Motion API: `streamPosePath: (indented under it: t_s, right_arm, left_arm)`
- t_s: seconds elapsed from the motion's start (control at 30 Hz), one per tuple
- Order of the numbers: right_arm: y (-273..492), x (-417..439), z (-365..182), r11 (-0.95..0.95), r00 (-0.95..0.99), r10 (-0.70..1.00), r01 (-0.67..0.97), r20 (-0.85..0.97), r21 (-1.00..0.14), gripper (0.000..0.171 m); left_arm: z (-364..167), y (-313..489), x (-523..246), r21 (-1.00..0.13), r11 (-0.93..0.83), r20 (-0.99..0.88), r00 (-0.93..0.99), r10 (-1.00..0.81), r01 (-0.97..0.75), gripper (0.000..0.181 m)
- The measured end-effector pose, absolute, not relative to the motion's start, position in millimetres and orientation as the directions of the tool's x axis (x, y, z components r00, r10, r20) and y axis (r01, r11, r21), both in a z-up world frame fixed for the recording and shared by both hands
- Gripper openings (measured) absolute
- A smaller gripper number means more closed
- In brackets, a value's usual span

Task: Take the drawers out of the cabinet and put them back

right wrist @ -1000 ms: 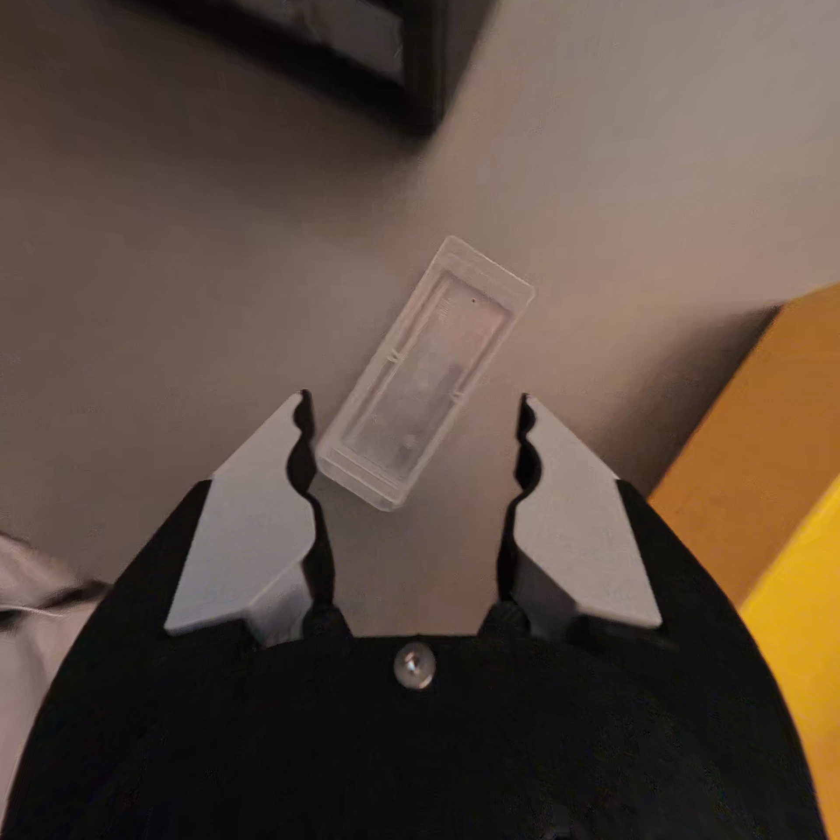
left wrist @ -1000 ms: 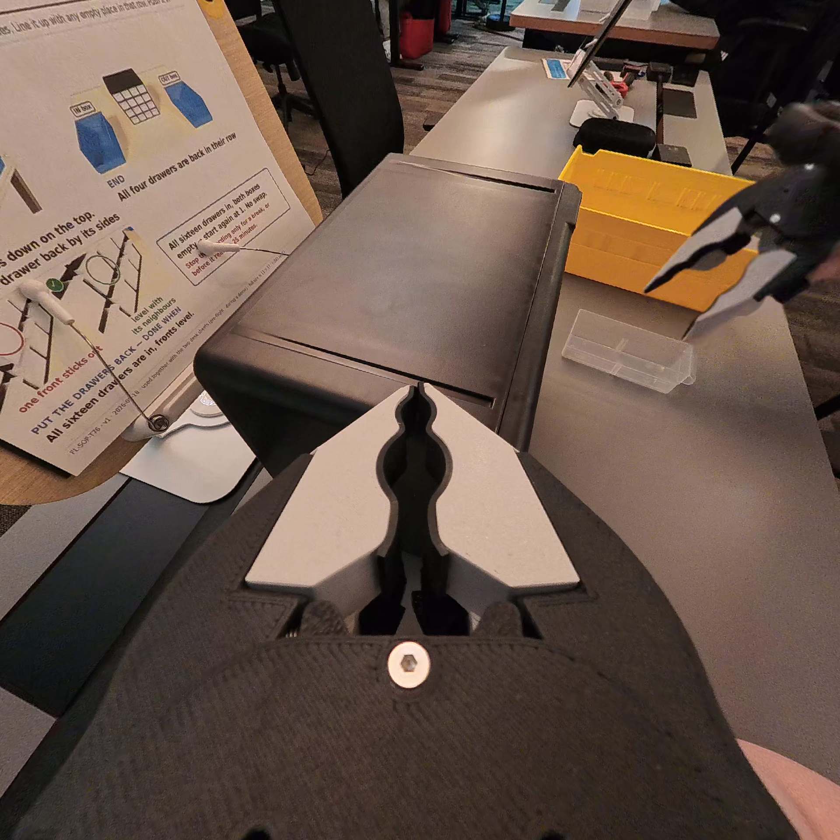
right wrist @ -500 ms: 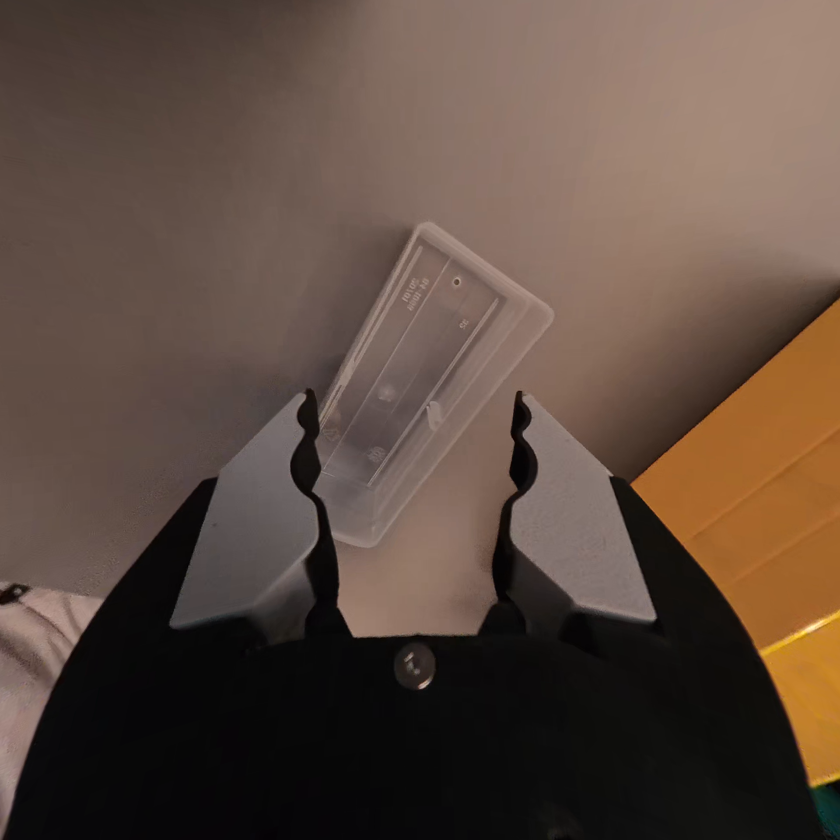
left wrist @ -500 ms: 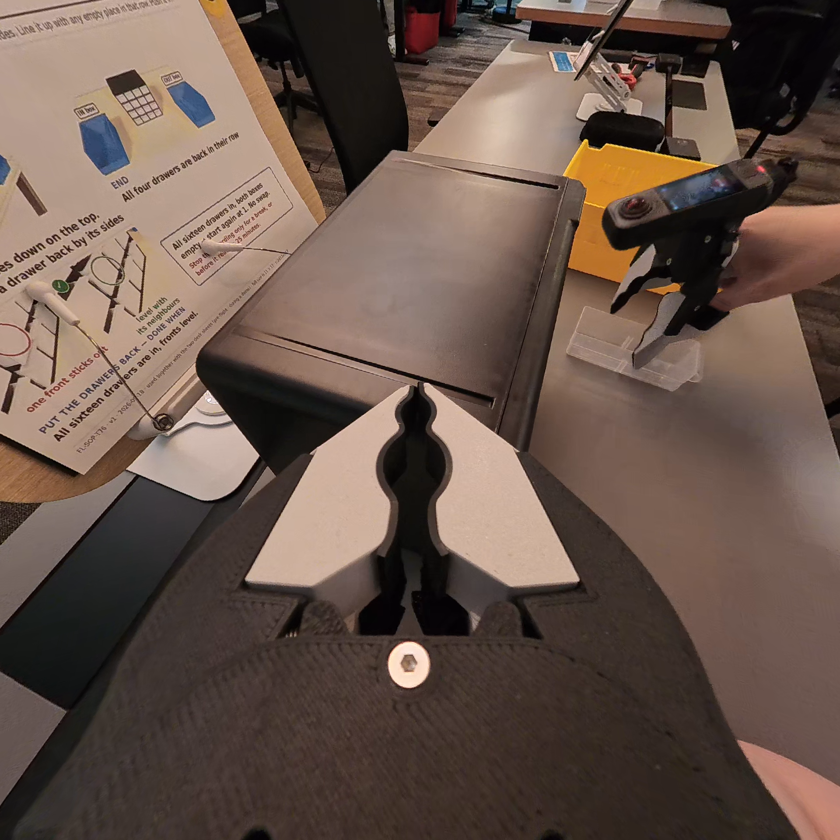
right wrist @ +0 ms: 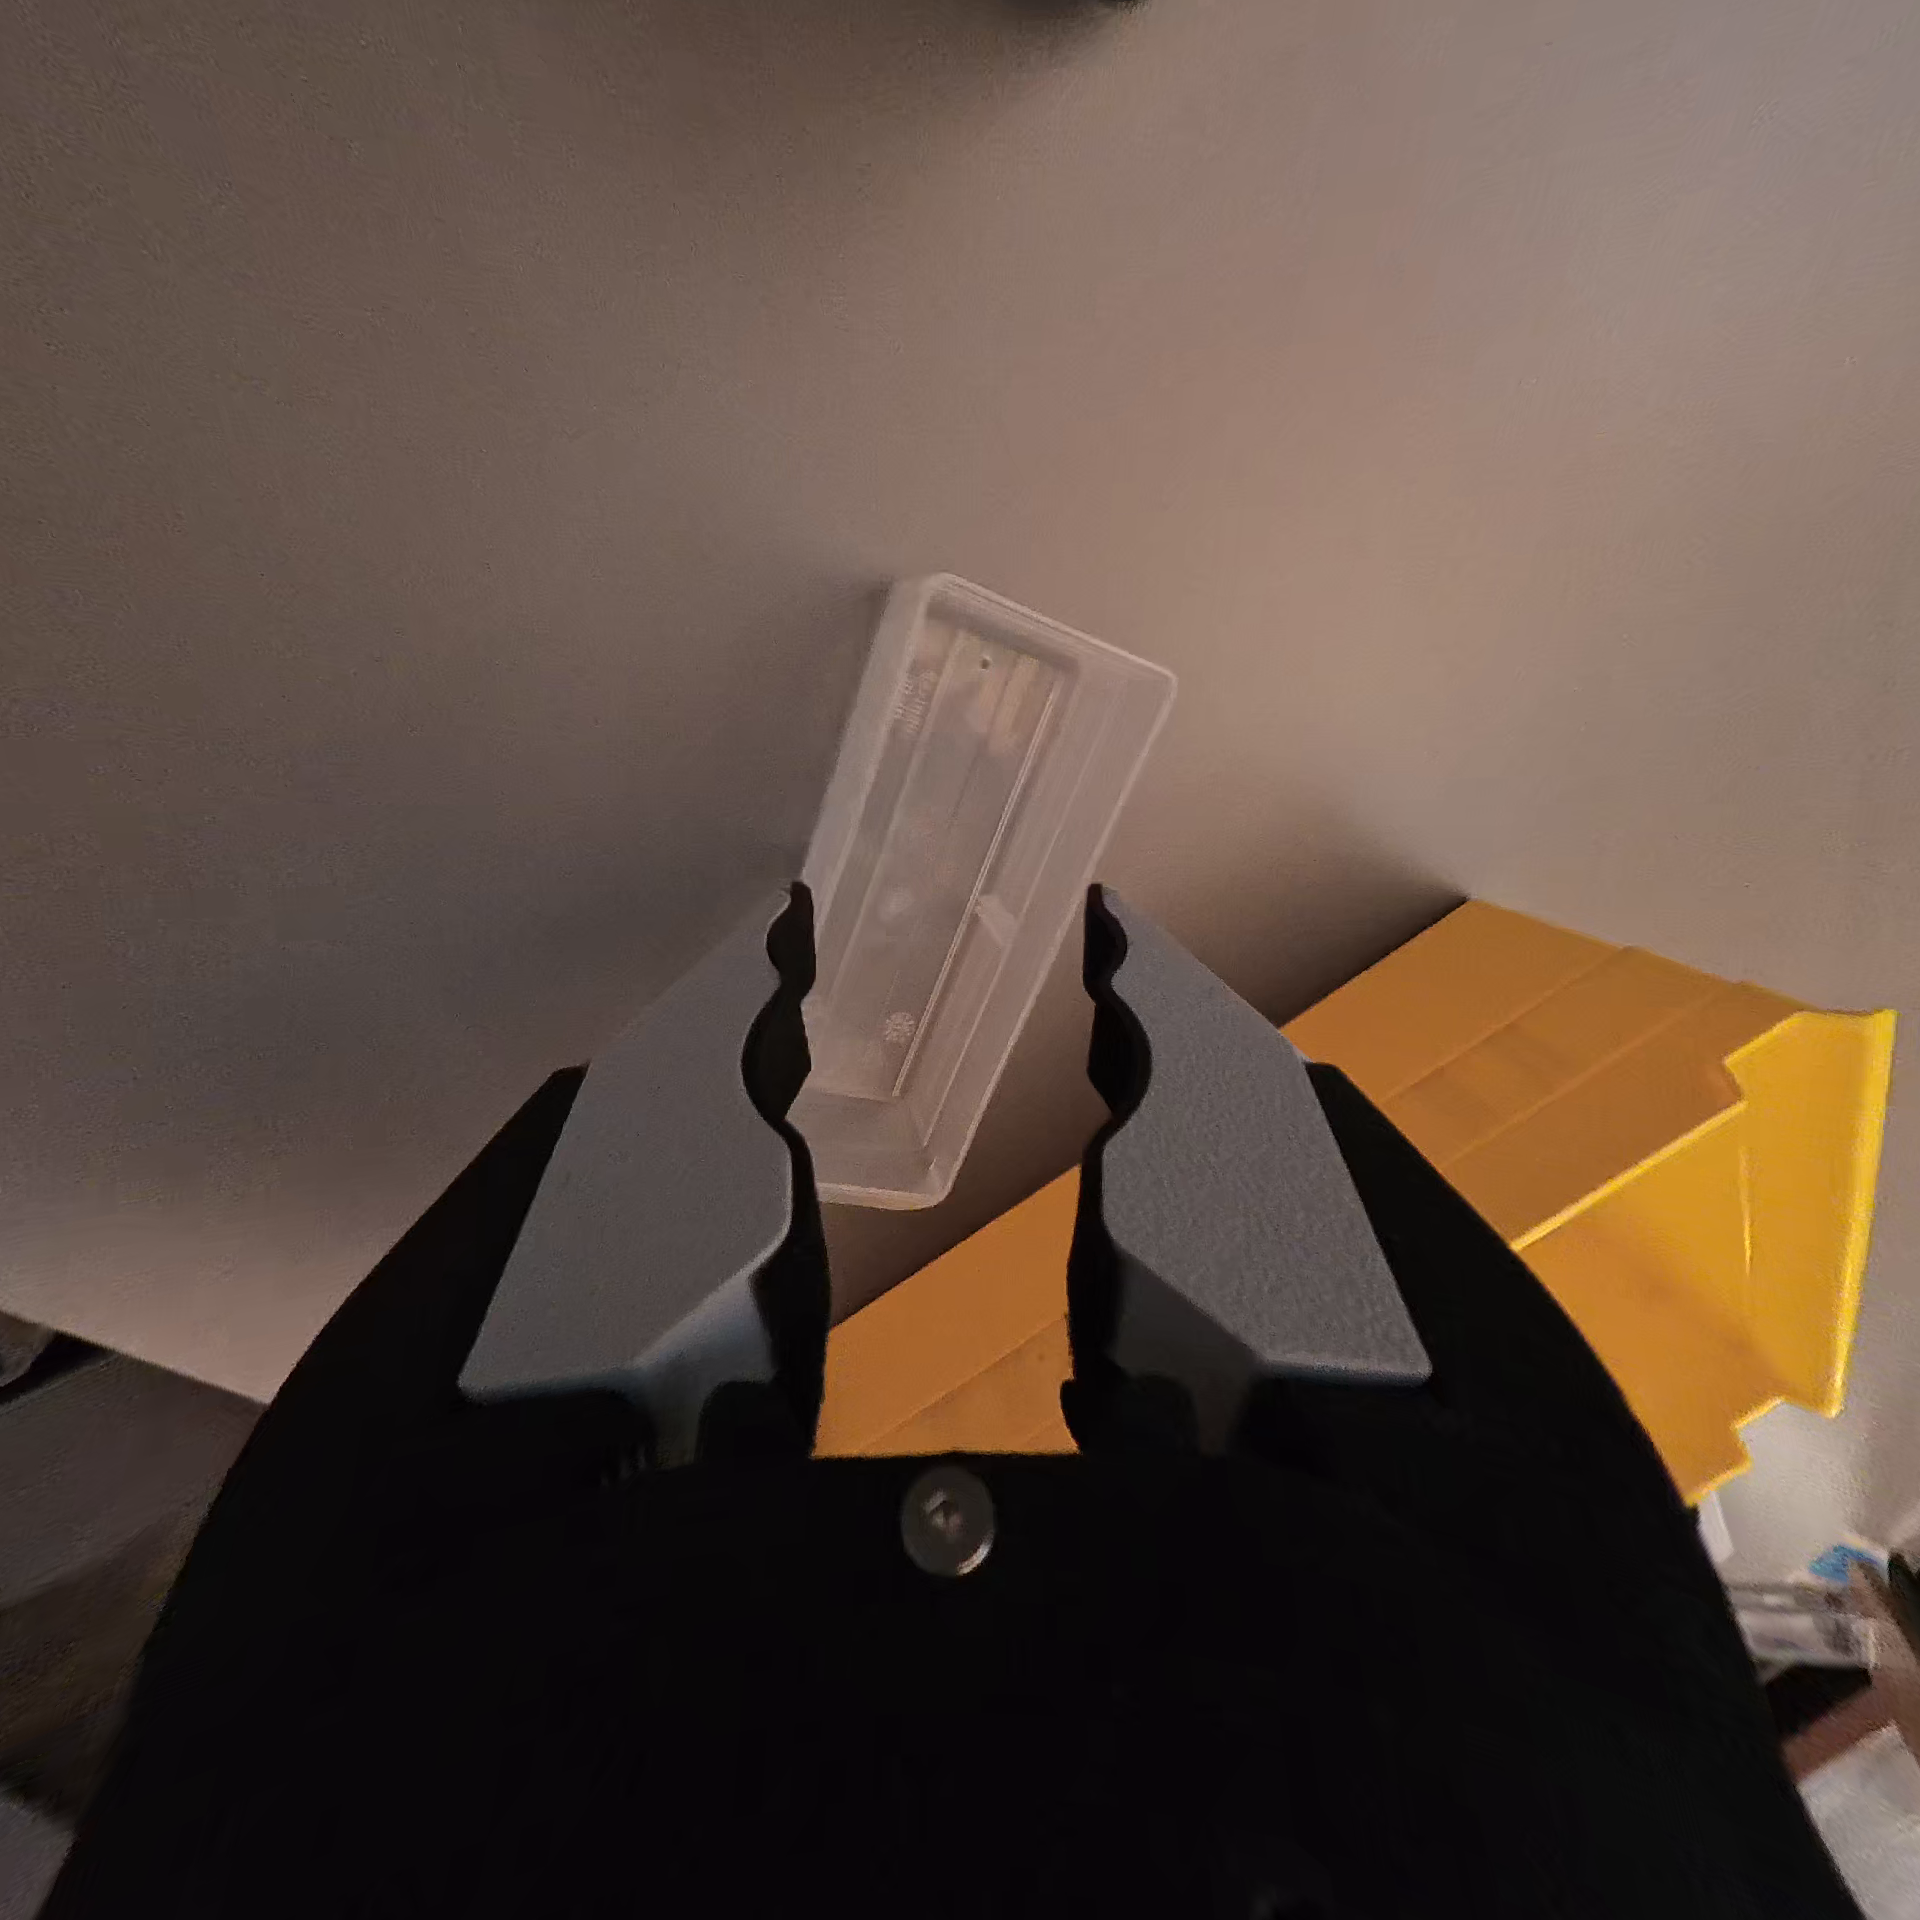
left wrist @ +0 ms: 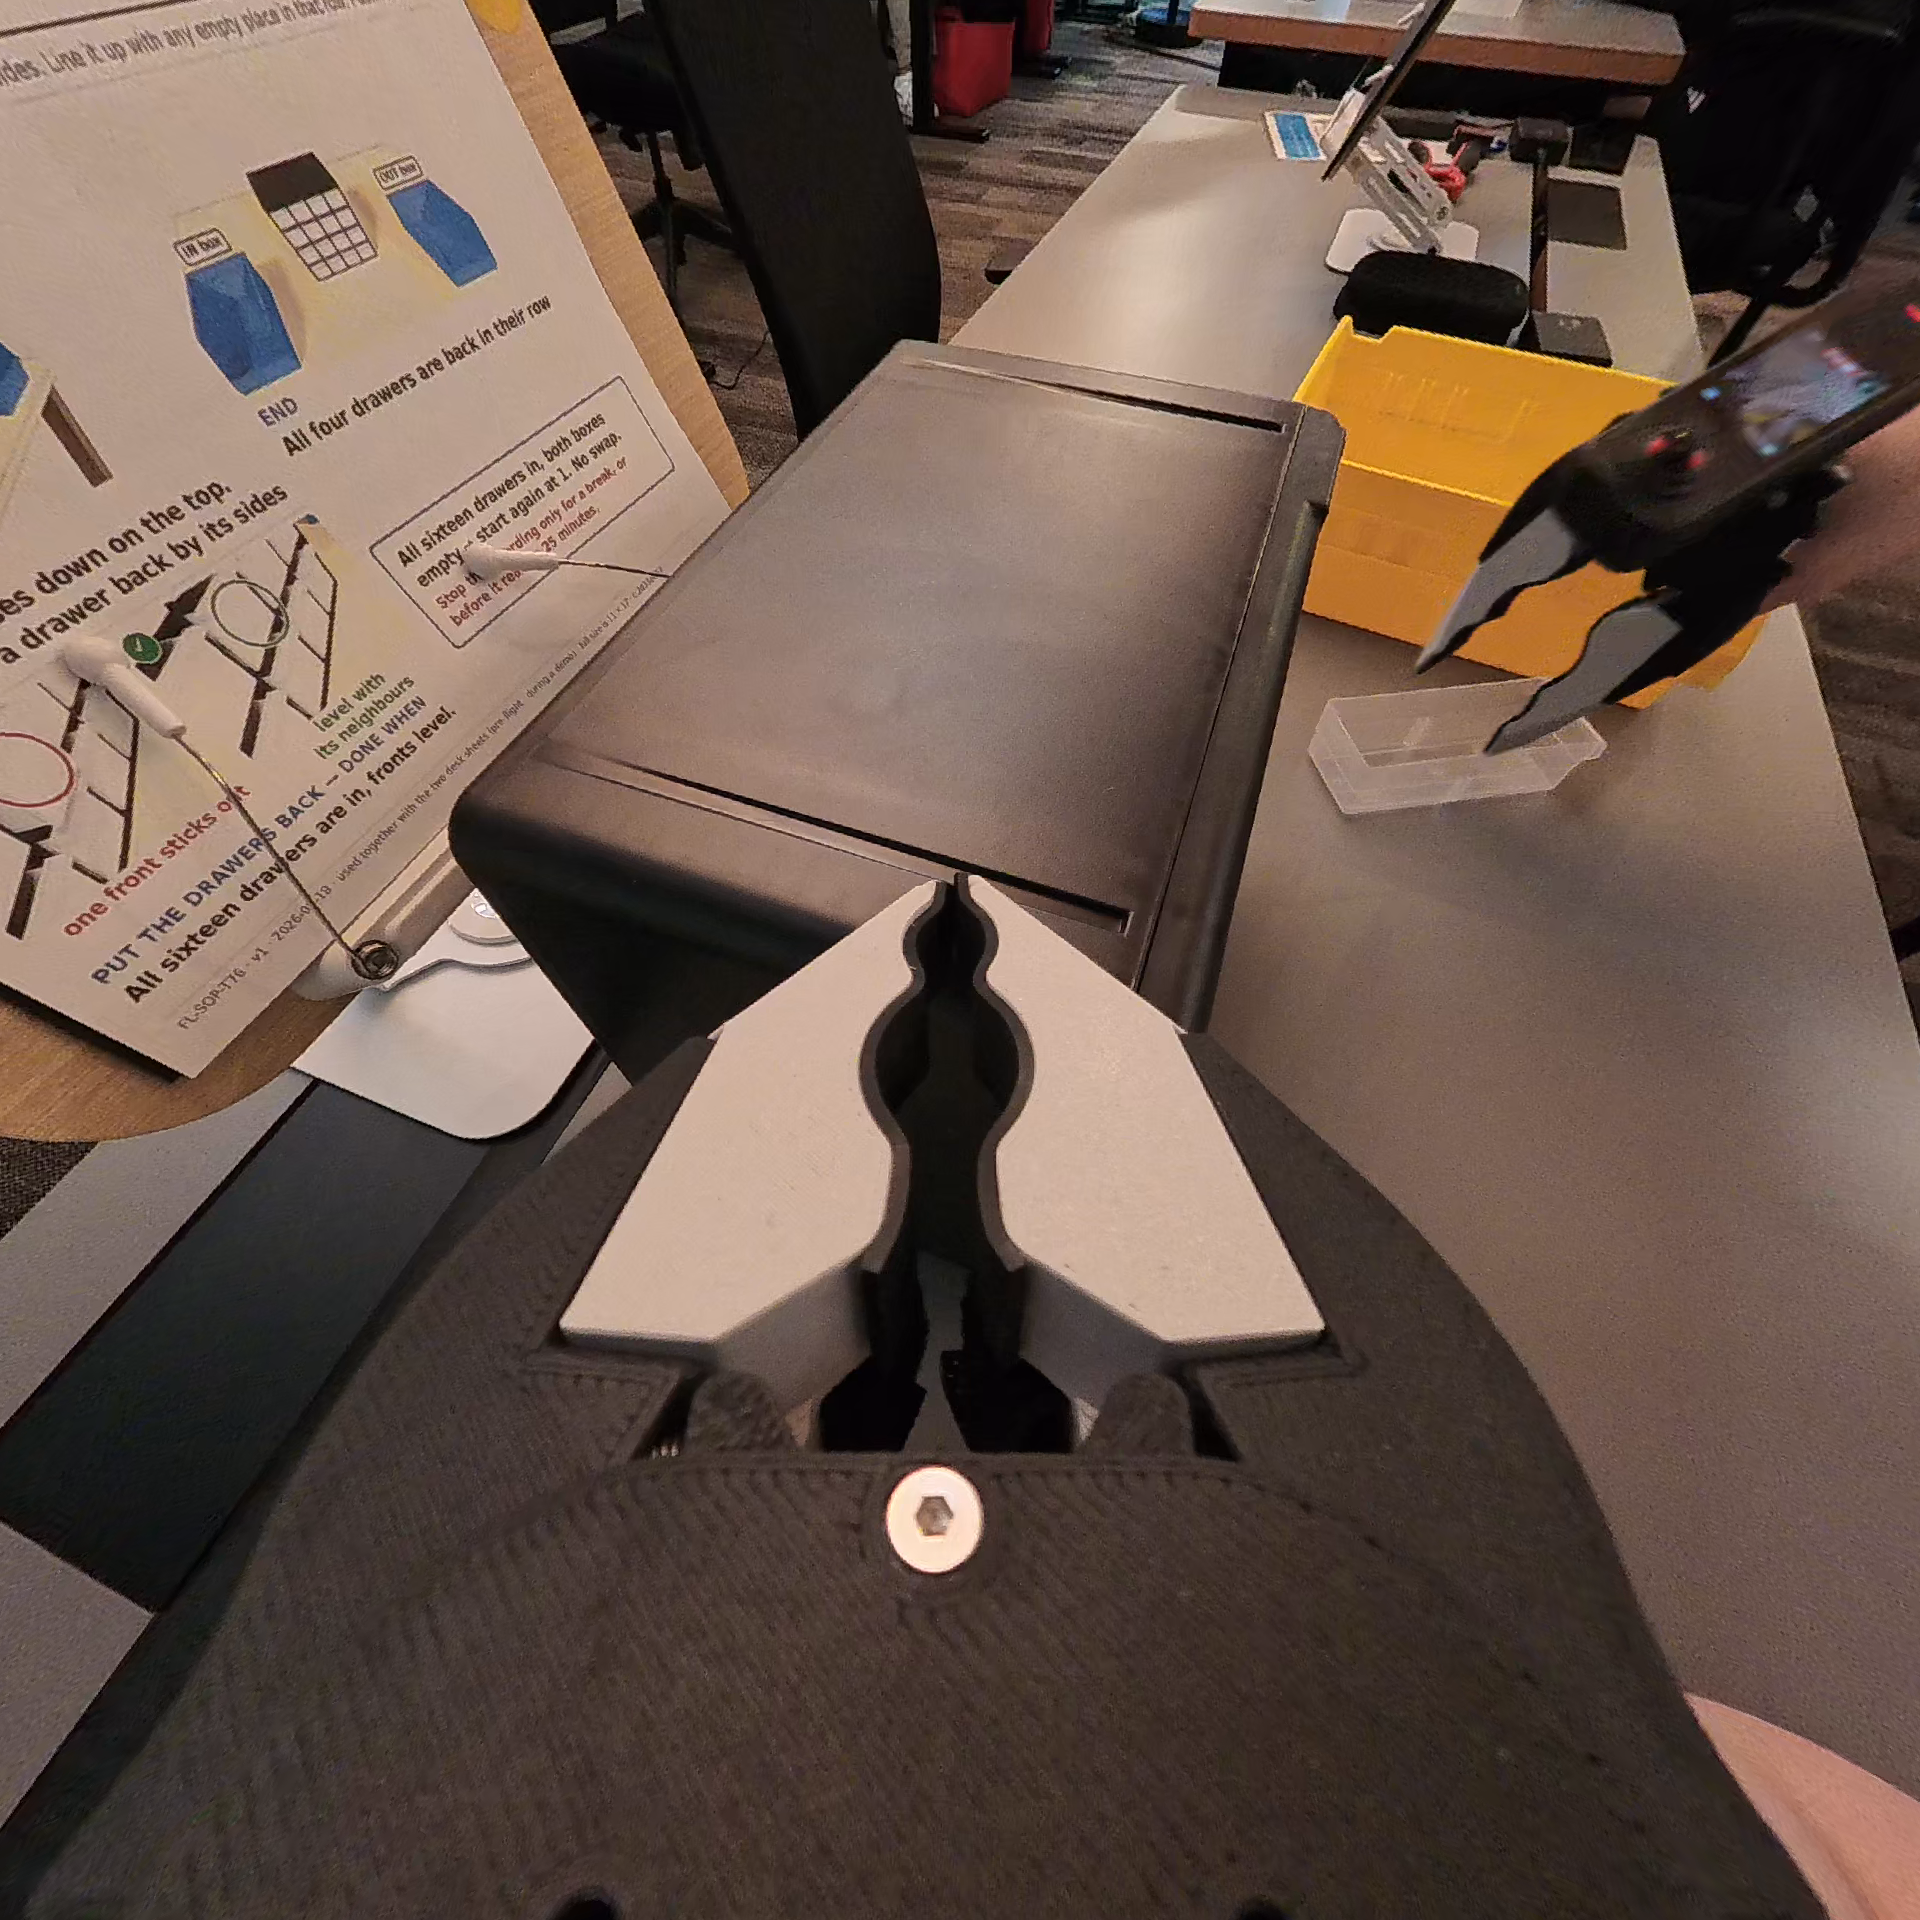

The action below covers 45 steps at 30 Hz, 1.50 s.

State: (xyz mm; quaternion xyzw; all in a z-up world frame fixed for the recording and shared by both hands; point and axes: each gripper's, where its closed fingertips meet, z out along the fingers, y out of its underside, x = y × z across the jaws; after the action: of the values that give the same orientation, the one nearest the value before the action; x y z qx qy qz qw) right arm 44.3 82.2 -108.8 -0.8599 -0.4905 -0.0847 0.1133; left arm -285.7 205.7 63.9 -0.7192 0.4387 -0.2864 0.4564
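Note:
A clear plastic drawer (right wrist: 987,790) lies on the grey table; it also shows in the left wrist view (left wrist: 1434,753), right of the black cabinet (left wrist: 935,623). My right gripper (right wrist: 943,904) is open, pointing down at the drawer with a finger on each side of its near end; the left finger (right wrist: 665,1143) overlaps the drawer's edge. It shows in the left wrist view (left wrist: 1475,696), tips at the drawer's right end. My left gripper (left wrist: 954,883) is shut and empty, held above the table just before the cabinet's near top edge.
A yellow bin (left wrist: 1455,468) stands behind the drawer, seen close beside it in the right wrist view (right wrist: 1507,1122). An instruction poster on a board (left wrist: 260,520) leans left of the cabinet. A black case (left wrist: 1429,296) and a stand sit farther back on the table (left wrist: 1507,1143). There is about 40 centimetres between the tips of the two grippers.
My right gripper has come down over the drawer's end and its jaws have narrowed. The drawer's right end has swung slightly away. The left gripper has not moved.

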Motion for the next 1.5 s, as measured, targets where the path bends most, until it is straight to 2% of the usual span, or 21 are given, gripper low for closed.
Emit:
streamPosePath:
  t_s: [0.03,0.1,0.23,0.3,0.5,0.67,0.8,0.9,0.97,1.03,1.1,1.3,1.4,1.5]
  right_arm:
    - [77,39,-107,-0.473,0.493,0.836,0.870,0.242,-0.138,0.048]
    - [64,30,-110,-0.466,0.497,0.848,0.865,0.183,-0.185,0.041]
    - [63,41,-129,-0.549,0.574,0.807,0.816,0.139,-0.183,0.029]
    - [61,42,-135,-0.560,0.583,0.807,0.807,0.097,-0.188,0.015]
    - [58,43,-144,-0.571,0.578,0.816,0.810,0.018,-0.138,0.004]
    - [64,51,-135,-0.452,0.461,0.881,0.886,0.104,-0.098,0.000]
    - [78,52,-98,-0.294,0.316,0.916,0.948,0.247,-0.121,0.000]
    - [94,59,-37,-0.106,0.153,0.890,0.986,0.429,-0.132,0.000]
    - [107,74,12,0.032,0.029,0.818,0.995,0.575,-0.095,0.001]
    - [113,105,47,0.045,-0.003,0.777,0.998,0.630,-0.052,0.001]
    - [115,143,56,-0.029,0.049,0.795,0.999,0.604,-0.043,0.001]
    - [112,250,-4,-0.183,0.115,0.859,0.979,0.499,0.089,0.000]
    - [116,265,-43,-0.192,0.143,0.883,0.979,0.448,0.067,0.000]
    - [117,271,-79,-0.174,0.125,0.915,0.980,0.383,0.097,0.000]
  left_arm:
    - [64,206,-286,-0.908,-0.198,0.011,0.451,-0.892,-0.370,0.000]
    - [64,206,-286,-0.907,-0.199,0.010,0.453,-0.891,-0.371,0.000]
    - [64,206,-286,-0.906,-0.199,0.008,0.456,-0.890,-0.373,0.000]
    - [64,206,-286,-0.906,-0.200,0.009,0.457,-0.889,-0.373,0.000]
    - [64,206,-286,-0.906,-0.202,0.010,0.458,-0.889,-0.371,0.000]
    - [64,206,-286,-0.907,-0.203,0.012,0.459,-0.888,-0.370,0.000]
    - [64,206,-286,-0.907,-0.204,0.014,0.458,-0.889,-0.368,0.000]
    - [64,206,-285,-0.907,-0.204,0.014,0.458,-0.889,-0.368,0.000]
    - [64,206,-285,-0.908,-0.198,0.007,0.456,-0.890,-0.370,0.000]
    - [64,206,-285,-0.908,-0.194,0.003,0.457,-0.889,-0.372,0.000]
    - [64,206,-285,-0.907,-0.195,0.002,0.459,-0.888,-0.373,0.000]
    - [64,206,-285,-0.910,-0.181,-0.007,0.451,-0.892,-0.372,0.000]
    - [64,206,-285,-0.910,-0.180,-0.009,0.451,-0.892,-0.374,0.000]
    - [64,206,-285,-0.909,-0.181,-0.008,0.452,-0.892,-0.375,0.000]
